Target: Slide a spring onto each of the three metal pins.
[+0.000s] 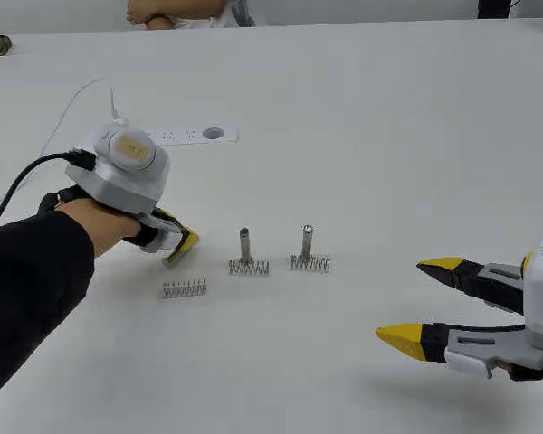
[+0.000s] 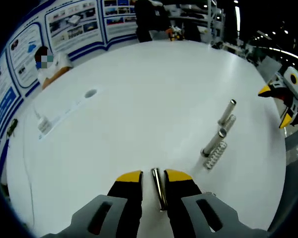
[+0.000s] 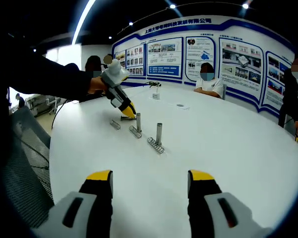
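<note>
I'm seeing a smooth, matt white tabletop [image 1: 389, 136], and the standing pins [image 1: 245, 244] are bright polished metal, like the third pin [image 2: 159, 191] gleaming between my left gripper's [image 2: 154, 175] yellow plastic tips. The springs [image 1: 184, 288] are fine grey metal wire. My right gripper [image 1: 401, 299] is light grey plastic with matt black-and-yellow jaws, and my sleeve [image 1: 27, 289] is black cloth.

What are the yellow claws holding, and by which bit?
The left claw pinches a metal pin by its shaft, lengthwise between the tips. The right claw is open, holding nothing.
</note>
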### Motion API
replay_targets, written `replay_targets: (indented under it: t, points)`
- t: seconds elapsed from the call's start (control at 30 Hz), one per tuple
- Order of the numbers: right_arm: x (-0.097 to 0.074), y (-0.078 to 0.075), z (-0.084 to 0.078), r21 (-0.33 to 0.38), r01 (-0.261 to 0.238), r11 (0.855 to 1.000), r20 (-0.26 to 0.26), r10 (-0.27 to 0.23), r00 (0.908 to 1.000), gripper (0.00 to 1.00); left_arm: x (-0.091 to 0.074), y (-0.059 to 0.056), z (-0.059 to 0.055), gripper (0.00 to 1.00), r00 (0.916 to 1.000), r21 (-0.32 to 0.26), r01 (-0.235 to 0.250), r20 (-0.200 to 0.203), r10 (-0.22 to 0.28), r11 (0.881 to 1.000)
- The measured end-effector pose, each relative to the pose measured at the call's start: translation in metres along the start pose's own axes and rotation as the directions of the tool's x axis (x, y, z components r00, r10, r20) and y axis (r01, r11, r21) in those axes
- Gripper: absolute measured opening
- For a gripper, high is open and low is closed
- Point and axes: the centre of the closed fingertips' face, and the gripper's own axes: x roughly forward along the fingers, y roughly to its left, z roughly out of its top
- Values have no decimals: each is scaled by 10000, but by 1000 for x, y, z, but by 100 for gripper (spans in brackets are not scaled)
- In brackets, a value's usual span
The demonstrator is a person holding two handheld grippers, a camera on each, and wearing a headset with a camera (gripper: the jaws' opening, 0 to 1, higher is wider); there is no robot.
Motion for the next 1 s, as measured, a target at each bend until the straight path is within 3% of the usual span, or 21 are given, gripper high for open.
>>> replay_targets:
  t: [0.2,1.0]
  points:
    - [-1,-2,-4,38,99,9999,-93,-98,9999,62,6,-2,-7,16,9981,-75,43,-616,-48,10000]
    - [1,-3,-12,69,81,9999,-267,-79,9996,61,11,2,-8,9,9895,-257,-55,-1447,17,9997]
